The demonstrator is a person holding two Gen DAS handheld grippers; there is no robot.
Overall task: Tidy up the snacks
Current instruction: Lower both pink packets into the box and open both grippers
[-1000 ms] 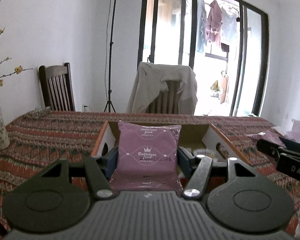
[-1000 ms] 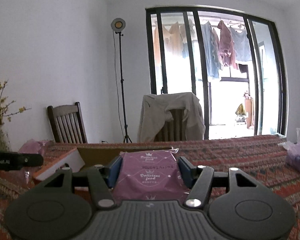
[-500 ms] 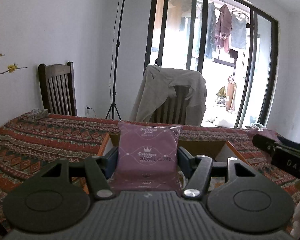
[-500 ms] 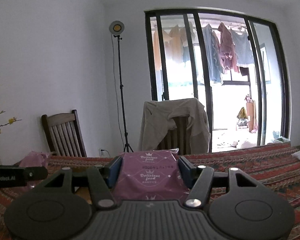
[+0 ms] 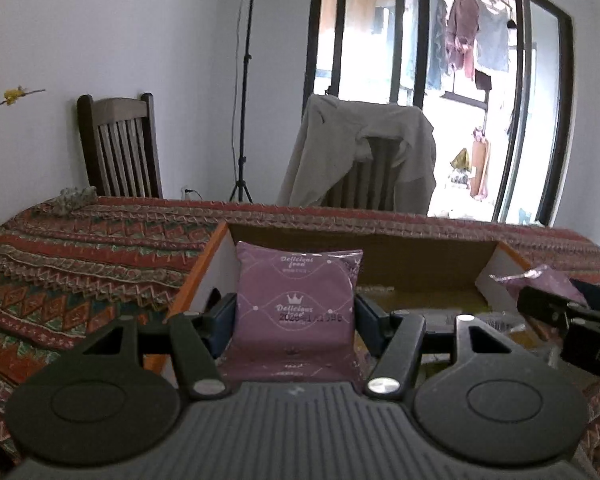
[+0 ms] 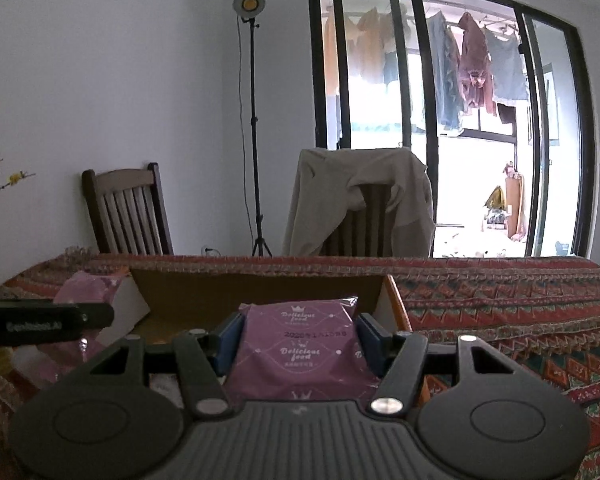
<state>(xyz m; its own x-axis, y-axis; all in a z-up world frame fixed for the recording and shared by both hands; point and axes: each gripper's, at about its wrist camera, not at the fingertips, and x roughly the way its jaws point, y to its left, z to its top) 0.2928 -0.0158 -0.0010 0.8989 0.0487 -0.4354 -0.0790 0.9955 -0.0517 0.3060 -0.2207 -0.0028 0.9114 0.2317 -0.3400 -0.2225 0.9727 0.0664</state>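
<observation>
My left gripper [image 5: 296, 314] is shut on a purple "Delicious food" snack packet [image 5: 296, 292], which stands upright between the blue pads. Behind it is an open cardboard box [image 5: 420, 254] with orange outer sides; the packet hangs over its left end. In the right wrist view my right gripper [image 6: 298, 340] is shut on a second purple packet [image 6: 300, 344], tilted back, over the same box [image 6: 260, 292] near its right wall. Each gripper shows at the edge of the other's view: the right gripper [image 5: 572, 320] and the left gripper [image 6: 40, 322], each with its packet.
The box lies on a table under a red patterned cloth [image 5: 80, 264]. Two wooden chairs stand at the far side, one bare [image 5: 120, 148] and one draped with a beige jacket [image 5: 360, 152]. A lamp stand [image 6: 254, 120] and glass doors are behind. Yellow flower twigs [image 6: 4, 184] are at the left.
Both grippers have moved forward and down towards the box, which now looks nearer and wider behind the packets. Both packets stay gripped as before.
</observation>
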